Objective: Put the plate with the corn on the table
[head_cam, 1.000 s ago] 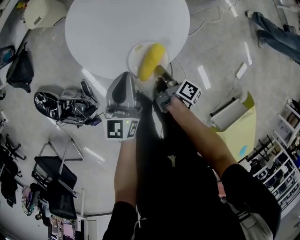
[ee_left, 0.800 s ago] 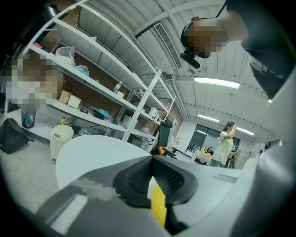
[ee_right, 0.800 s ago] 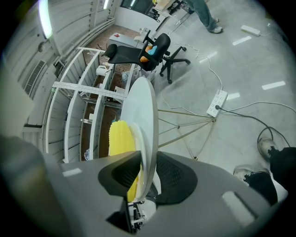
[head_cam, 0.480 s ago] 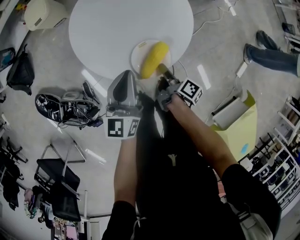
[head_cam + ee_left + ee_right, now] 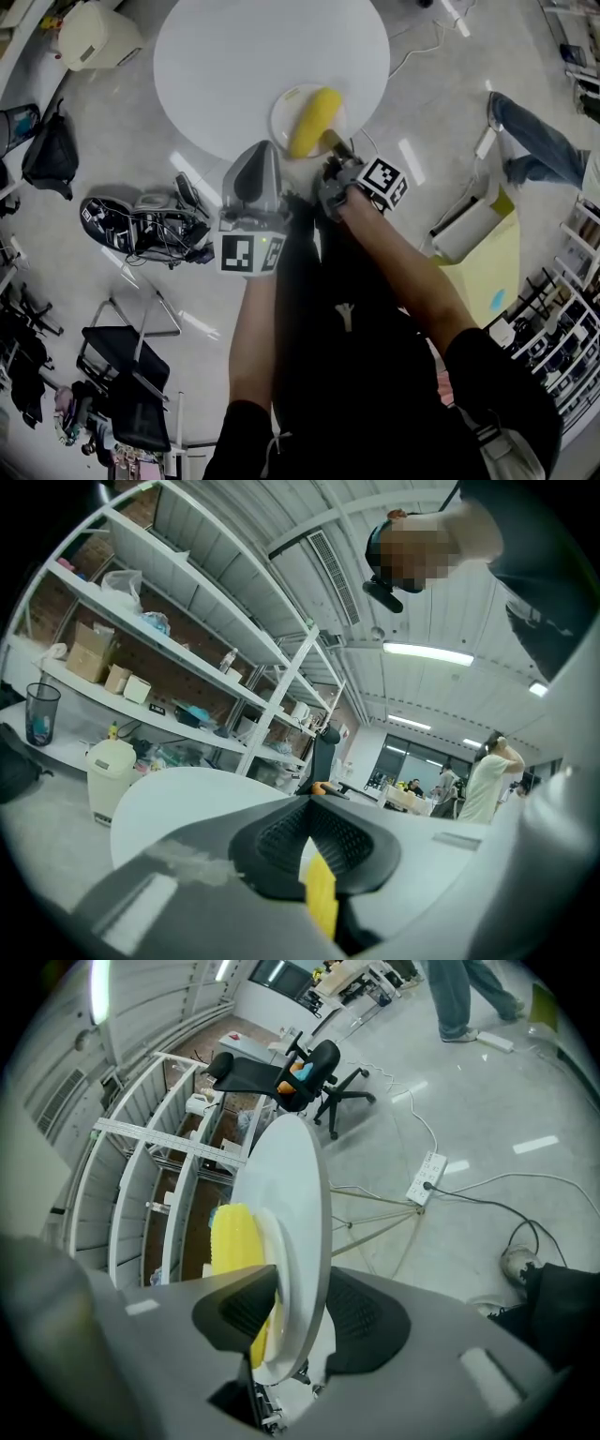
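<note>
Floor and room: grey concrete floor strewn with cables and bags, a round white table standing on it, metal shelving along the wall.
Plate: the white plate lies flat on the table, right at the edge nearest me, in the same spot on the tabletop as a second ago.
Corn: the yellow corn cob lies across the plate, unmoved.
Right gripper: my right gripper reaches in at the table's edge. Its jaws straddle the plate's rim and the tabletop together, with one pad above the plate beside the corn and the other beneath the table. The jaws have just been opening and now stand spread, the pads easing off both.
Left gripper: my left gripper hovers just short of the table, left of the plate. Its jaws are pressed together on nothing, and a sliver of yellow corn shows through the slit beneath the pads.
Bystander: a person's jeans-clad legs have walked further down the right side of the head view.
</note>
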`<state>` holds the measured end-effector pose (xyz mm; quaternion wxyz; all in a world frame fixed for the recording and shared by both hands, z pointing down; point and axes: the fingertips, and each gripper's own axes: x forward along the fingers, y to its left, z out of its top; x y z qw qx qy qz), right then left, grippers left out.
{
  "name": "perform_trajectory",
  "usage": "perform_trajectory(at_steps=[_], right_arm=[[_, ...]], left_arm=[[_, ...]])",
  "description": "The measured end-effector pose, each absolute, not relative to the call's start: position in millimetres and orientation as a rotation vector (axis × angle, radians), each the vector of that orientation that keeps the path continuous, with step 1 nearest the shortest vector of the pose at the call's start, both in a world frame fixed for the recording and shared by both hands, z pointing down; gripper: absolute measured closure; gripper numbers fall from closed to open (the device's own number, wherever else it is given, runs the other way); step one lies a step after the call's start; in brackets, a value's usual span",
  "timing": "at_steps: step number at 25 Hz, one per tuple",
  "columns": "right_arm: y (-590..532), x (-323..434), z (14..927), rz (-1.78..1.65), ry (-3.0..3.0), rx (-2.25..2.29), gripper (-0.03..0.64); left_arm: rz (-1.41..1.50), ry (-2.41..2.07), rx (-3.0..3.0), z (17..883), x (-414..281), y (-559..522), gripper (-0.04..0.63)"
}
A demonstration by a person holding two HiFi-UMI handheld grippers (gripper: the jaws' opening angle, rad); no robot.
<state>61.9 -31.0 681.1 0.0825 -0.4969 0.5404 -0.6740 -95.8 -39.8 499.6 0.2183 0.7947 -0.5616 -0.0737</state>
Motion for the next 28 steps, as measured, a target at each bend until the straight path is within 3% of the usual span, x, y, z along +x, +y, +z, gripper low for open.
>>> perform_trajectory(at_steps=[28], right_arm=[[-49.8,38.1,688.8,-2.081,1.639,-1.502,0.351]], left_arm=[[-0.156,-1.608,2.129,516.2,-97.9,-74.0,0.591]])
